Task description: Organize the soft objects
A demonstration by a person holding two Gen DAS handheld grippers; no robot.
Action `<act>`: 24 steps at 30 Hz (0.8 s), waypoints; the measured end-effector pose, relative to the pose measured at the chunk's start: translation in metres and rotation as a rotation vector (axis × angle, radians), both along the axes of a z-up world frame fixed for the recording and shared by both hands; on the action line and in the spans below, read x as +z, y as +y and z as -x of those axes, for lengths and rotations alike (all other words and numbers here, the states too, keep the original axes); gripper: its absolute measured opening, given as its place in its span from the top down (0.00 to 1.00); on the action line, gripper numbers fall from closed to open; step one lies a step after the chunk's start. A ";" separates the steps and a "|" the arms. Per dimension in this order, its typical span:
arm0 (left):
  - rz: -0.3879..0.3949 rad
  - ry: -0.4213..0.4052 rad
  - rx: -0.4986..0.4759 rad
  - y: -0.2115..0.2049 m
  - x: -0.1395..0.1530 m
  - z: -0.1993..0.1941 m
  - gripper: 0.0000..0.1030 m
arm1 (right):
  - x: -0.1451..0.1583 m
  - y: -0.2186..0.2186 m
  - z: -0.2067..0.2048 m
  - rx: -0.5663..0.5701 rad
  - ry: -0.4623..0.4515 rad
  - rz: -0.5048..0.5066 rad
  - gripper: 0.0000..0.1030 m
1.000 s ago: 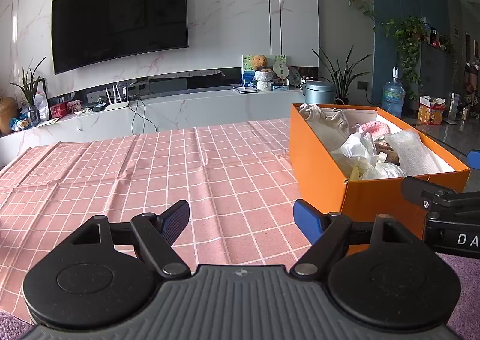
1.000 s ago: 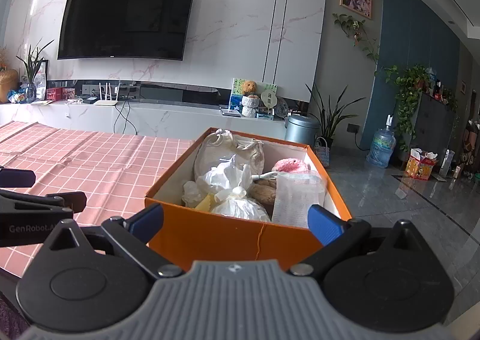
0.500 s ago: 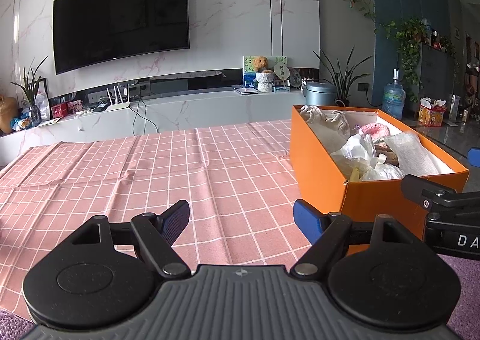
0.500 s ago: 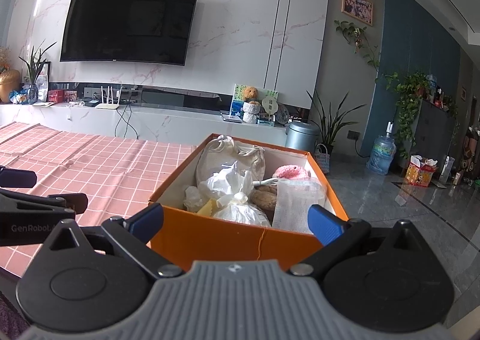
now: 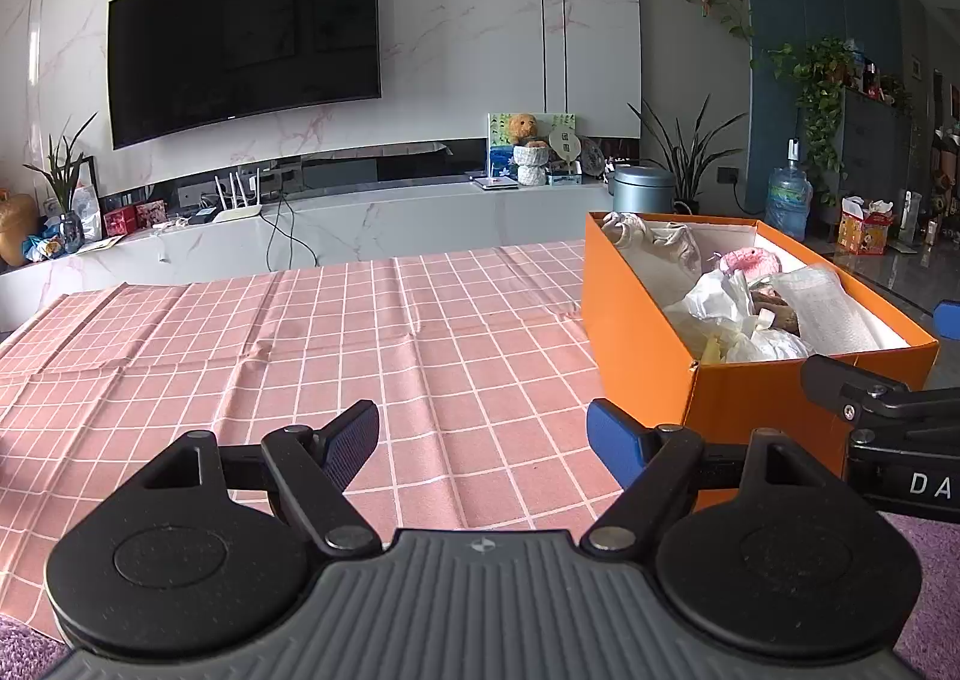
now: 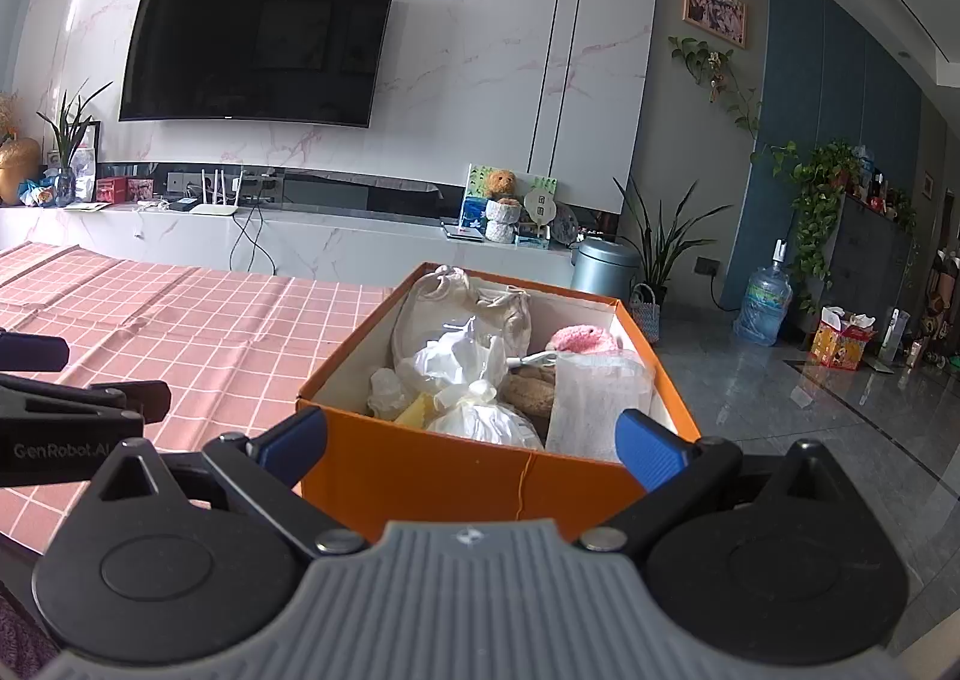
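An orange box (image 6: 456, 476) (image 5: 636, 320) stands at the right end of the pink checked tablecloth (image 5: 300, 338). Inside lie a beige cloth bag (image 6: 462, 296), white plastic bags (image 6: 462, 362), a pink plush (image 6: 579, 338), a brown soft item (image 6: 531, 389) and a clear bagged white cloth (image 6: 591, 404). My right gripper (image 6: 471, 440) hovers open just before the box's near wall, holding nothing. My left gripper (image 5: 483, 437) is open over the cloth, left of the box, and holds nothing.
Behind the table runs a white marble TV bench (image 5: 360, 218) with a router, cables and a teddy bear (image 5: 525, 128). A grey bin (image 6: 603, 263), plants and a water jug (image 6: 762, 302) stand on the tiled floor to the right. Purple carpet (image 5: 924, 578) lies below the table edge.
Both views have tilted slightly downward relative to the room, so the box sits a little lower in the frames. Both grippers stay open and the box contents are unchanged.
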State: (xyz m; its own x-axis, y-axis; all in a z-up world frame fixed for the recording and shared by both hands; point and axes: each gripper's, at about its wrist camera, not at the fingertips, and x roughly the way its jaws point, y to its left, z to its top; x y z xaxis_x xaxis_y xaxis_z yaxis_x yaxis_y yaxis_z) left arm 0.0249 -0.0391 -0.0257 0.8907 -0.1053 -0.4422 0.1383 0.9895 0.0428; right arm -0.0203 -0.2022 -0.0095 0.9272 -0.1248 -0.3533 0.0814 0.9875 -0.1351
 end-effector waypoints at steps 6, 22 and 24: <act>0.003 0.004 0.004 0.001 0.000 0.000 0.10 | -0.001 0.001 -0.001 0.000 0.004 -0.002 0.03; 0.006 0.008 0.009 0.002 0.000 0.001 0.10 | -0.002 -0.001 -0.005 -0.012 0.009 -0.011 0.03; 0.008 0.011 0.010 0.002 -0.001 0.000 0.10 | -0.002 -0.001 -0.005 -0.013 0.010 -0.013 0.03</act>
State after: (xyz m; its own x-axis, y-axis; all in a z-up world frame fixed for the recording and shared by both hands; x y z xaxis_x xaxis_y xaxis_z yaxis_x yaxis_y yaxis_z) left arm 0.0244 -0.0373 -0.0263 0.8870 -0.1001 -0.4508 0.1289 0.9911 0.0334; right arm -0.0150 -0.2034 -0.0116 0.9219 -0.1322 -0.3641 0.0930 0.9880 -0.1230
